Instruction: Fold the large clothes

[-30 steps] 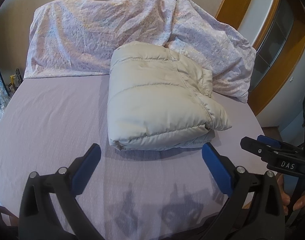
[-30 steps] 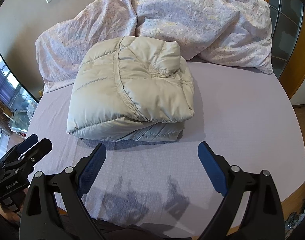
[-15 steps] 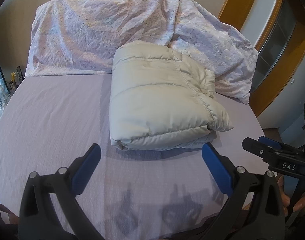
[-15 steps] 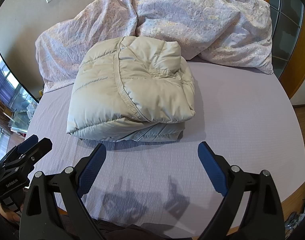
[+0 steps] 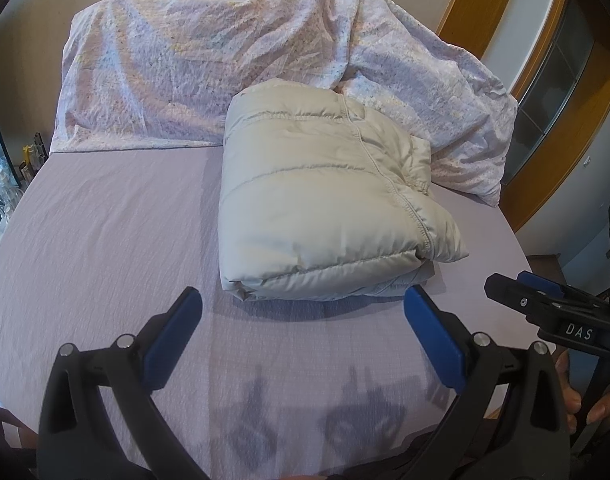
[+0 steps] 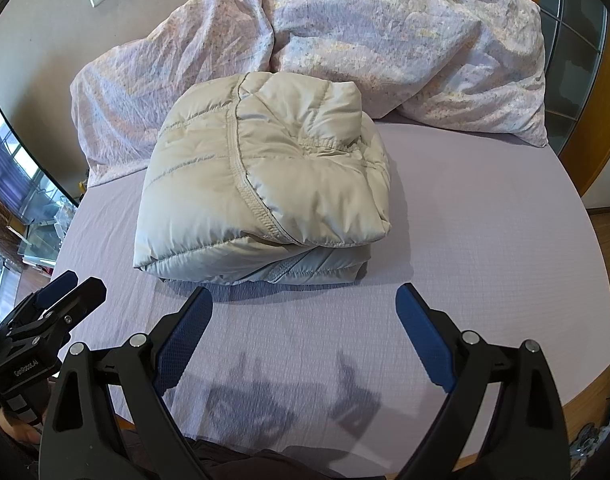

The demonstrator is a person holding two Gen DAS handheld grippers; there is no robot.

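Your left gripper (image 5: 303, 312) and right gripper (image 6: 303, 308) are spread wide, empty, near the folded jacket (image 5: 325, 200).

Two handheld grippers share one build: black plastic frames with triangular cutouts, round silver screw heads at the joints, and flat blue textured pads lining each finger. The left gripper (image 5: 303, 304) appears from its own camera. The right gripper (image 6: 303, 302) carries a small white "DAS" label on its side, seen in the left view.
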